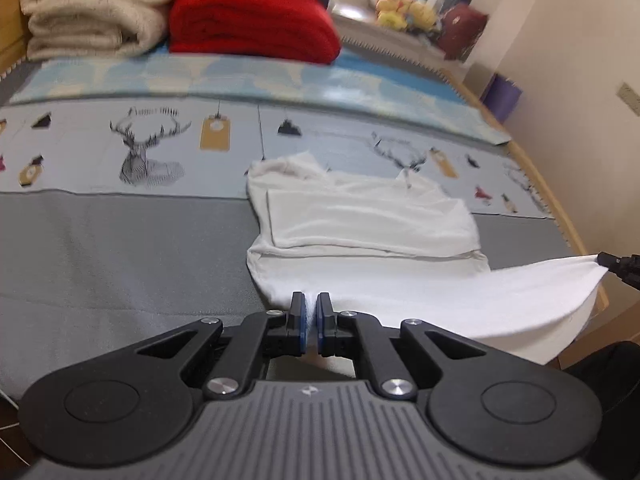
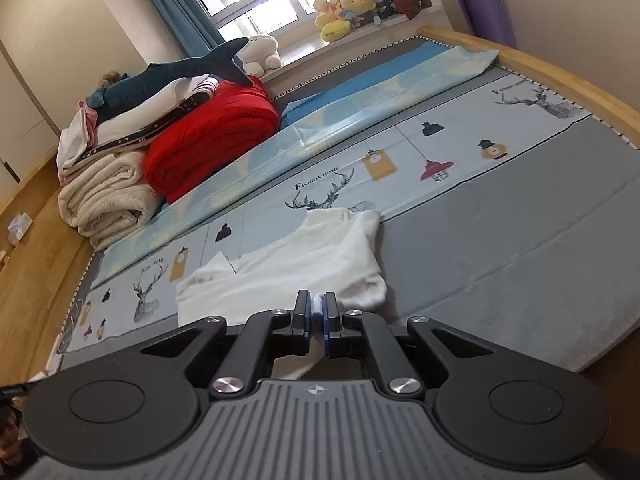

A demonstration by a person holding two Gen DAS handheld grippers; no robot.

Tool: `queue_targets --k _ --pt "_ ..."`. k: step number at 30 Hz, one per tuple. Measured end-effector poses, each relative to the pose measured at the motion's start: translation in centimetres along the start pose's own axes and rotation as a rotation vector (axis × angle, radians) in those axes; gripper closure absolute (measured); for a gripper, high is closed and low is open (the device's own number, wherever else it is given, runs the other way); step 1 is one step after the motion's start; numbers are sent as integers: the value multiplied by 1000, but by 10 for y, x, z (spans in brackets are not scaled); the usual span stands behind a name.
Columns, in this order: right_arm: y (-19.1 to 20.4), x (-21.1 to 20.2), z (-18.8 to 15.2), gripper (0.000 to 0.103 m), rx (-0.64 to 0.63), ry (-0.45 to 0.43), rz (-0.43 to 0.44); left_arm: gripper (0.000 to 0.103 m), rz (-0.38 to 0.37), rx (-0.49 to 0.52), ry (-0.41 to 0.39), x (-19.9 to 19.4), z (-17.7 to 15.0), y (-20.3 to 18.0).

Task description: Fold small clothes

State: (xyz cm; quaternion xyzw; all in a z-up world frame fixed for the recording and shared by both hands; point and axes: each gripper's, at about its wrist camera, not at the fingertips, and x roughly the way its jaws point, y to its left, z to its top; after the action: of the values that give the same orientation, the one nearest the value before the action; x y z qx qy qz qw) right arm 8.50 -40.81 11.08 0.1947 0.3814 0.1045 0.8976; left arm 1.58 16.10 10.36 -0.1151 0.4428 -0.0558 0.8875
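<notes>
The white garment (image 1: 368,216) is seen lying on the grey mat (image 1: 120,256) of the bed, partly folded, its sides already turned in towards the middle; its near hem is lifted clear of the mat at two corners. The left gripper (image 1: 311,312) is closed almost fully, and a thin pinch of white cloth is held between its blue pads; the right gripper (image 2: 318,312) is likewise nearly shut on a scrap of the same fabric. In the left wrist view the right gripper's tip is glimpsed at the far right edge, with the hem stretched as a taut white sheet between the two holds.

A fold of the near edge over towards the far collar end is judged to be the step in hand; several risks are noted. So little cloth is caught in each pinch that a corner could be lost if the hem is pulled too tight between the hands; if one hand is carried further than the other, the fold would be laid crooked. The tucked-in sides could be dragged open should the lifted half be swept too low; the whole garment could also be slid along the mat towards the red blanket (image 1: 248,20) rather than folded.
</notes>
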Motion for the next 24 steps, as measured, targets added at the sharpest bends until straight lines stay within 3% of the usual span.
queue_targets --k 5,11,14,17,20,24 --pt "8 60 17 98 -25 65 -44 98 38 21 53 59 40 9" --pt "14 126 65 98 -71 81 -104 98 86 30 71 126 98 19" --pt "10 166 78 98 -90 95 -138 98 81 -57 80 165 103 36" --pt "-3 206 69 98 -91 139 -174 98 86 -136 184 204 92 49" --pt "-17 232 62 98 -55 210 -194 98 65 -104 142 215 110 43" --pt "-23 251 78 98 -34 171 -215 98 106 -169 152 241 125 52"
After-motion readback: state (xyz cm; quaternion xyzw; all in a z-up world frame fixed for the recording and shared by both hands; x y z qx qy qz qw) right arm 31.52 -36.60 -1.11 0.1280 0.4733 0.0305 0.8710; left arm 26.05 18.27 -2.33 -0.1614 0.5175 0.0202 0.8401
